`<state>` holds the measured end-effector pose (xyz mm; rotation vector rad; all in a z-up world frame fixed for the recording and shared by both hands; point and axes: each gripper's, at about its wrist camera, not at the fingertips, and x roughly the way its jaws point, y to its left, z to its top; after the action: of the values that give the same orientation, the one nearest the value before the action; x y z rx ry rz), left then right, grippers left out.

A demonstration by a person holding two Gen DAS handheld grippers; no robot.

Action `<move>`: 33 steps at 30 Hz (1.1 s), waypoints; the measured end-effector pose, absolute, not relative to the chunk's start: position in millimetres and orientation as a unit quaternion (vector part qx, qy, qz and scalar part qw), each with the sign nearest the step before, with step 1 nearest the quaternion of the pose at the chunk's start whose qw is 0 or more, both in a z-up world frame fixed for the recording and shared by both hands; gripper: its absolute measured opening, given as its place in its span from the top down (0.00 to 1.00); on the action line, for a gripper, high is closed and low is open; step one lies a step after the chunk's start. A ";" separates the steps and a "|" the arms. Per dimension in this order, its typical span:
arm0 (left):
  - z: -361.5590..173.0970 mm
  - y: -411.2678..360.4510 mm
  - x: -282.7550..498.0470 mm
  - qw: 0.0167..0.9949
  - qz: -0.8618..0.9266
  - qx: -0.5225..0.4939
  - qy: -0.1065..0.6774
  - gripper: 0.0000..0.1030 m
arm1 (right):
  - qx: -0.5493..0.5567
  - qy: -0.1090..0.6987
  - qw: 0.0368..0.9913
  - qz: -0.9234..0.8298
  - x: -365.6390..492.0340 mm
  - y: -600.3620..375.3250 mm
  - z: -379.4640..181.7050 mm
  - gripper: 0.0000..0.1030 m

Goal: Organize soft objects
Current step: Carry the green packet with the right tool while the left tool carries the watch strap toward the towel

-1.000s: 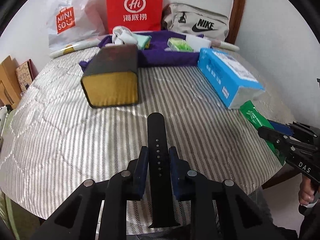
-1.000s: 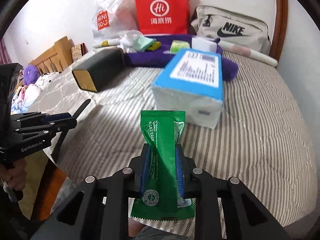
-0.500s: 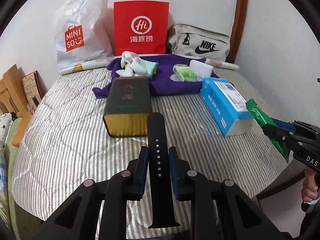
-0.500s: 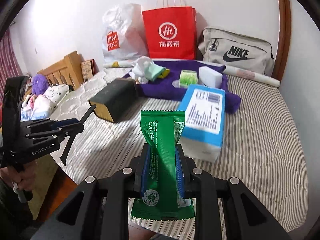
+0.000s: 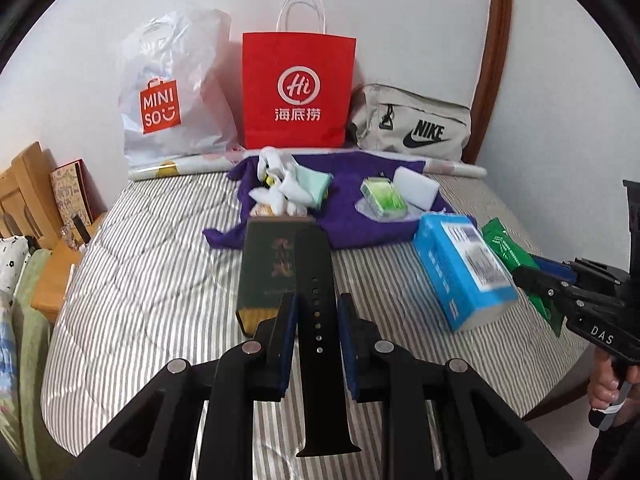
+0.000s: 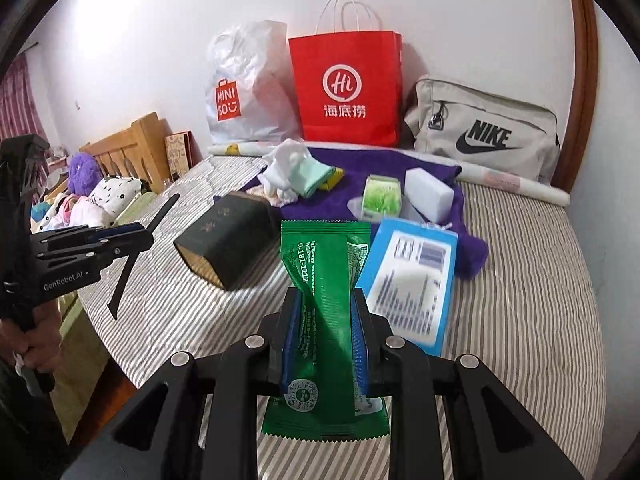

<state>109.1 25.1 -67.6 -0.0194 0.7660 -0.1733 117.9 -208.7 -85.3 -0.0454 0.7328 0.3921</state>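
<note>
My left gripper (image 5: 317, 312) is shut on a black watch strap (image 5: 318, 280), held above the near edge of the striped bed (image 5: 160, 280). My right gripper (image 6: 325, 312) is shut on a green sachet (image 6: 324, 276), also held above the bed's near edge. On the purple cloth (image 5: 348, 224) at the back lie white and mint socks (image 5: 292, 188), a green packet (image 5: 384, 198) and a white sponge (image 5: 416, 184). The left gripper also shows in the right wrist view (image 6: 120, 240), and the right gripper in the left wrist view (image 5: 532, 276).
A dark box with a gold end (image 5: 272, 272) and a blue tissue pack (image 5: 460, 272) lie mid-bed. A Miniso bag (image 5: 172, 92), a red paper bag (image 5: 298, 92) and a Nike bag (image 5: 412, 128) stand against the wall. A wooden headboard (image 6: 132, 152) is at the left.
Both grippers have pulled back and risen from the bed, each still holding its object. The box and tissue pack now look farther away, and more of the wall and bags shows.
</note>
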 end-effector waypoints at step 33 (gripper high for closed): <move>-44.1 34.2 233.6 0.921 -0.097 -0.030 0.376 0.81 | -0.035 0.350 0.920 0.175 259.1 -218.7 -60.8 0.77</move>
<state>233.6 34.2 -44.1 -0.0626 0.7721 -0.1995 259.1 -218.7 -60.8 -0.0729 0.7199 0.3592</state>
